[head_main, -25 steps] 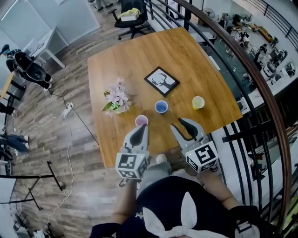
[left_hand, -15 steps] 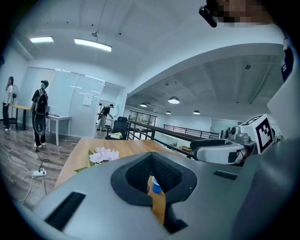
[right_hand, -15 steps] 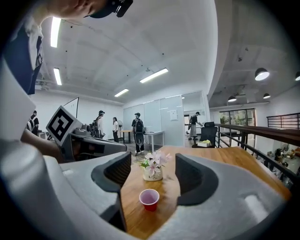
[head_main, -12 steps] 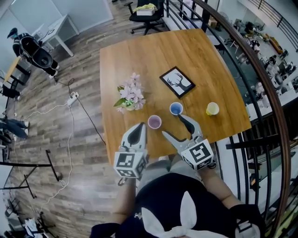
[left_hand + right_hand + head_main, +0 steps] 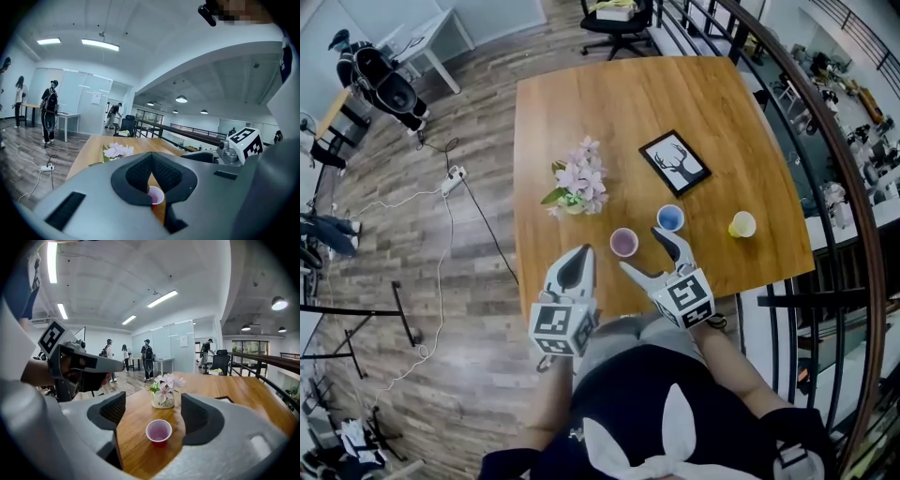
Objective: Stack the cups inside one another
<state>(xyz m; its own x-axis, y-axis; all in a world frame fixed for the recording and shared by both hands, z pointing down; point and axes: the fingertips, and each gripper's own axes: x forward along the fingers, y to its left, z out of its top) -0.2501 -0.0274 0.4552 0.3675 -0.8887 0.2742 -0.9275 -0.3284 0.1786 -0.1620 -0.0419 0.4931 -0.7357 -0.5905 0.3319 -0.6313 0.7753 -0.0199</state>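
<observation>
Stage of the task: stacking is not yet under way, judging by how the cups are lying. Three small plastic cups are standing upright and separate in a loose row near the front edge of the square wooden table (image 5: 581, 112): a pink cup with a red outside (image 5: 623, 242) on the left, a blue cup (image 5: 670, 217) just to its right, and a yellow cup (image 5: 742, 224) further right, well apart from the other two. No cup is sitting inside another, so every nesting step is still waiting to be done. The right gripper (image 5: 642, 250) is hovering at the table's front edge with its jaws standing wide, having just been opening; the pink cup is lying ahead of them on the table and the pads are not pressing on it. The left gripper (image 5: 578, 255) is hanging beside it with its jaws closed together on nothing, and is pointing toward the same pink cup. A first grasp of the pink cup is probably being prepared
</observation>
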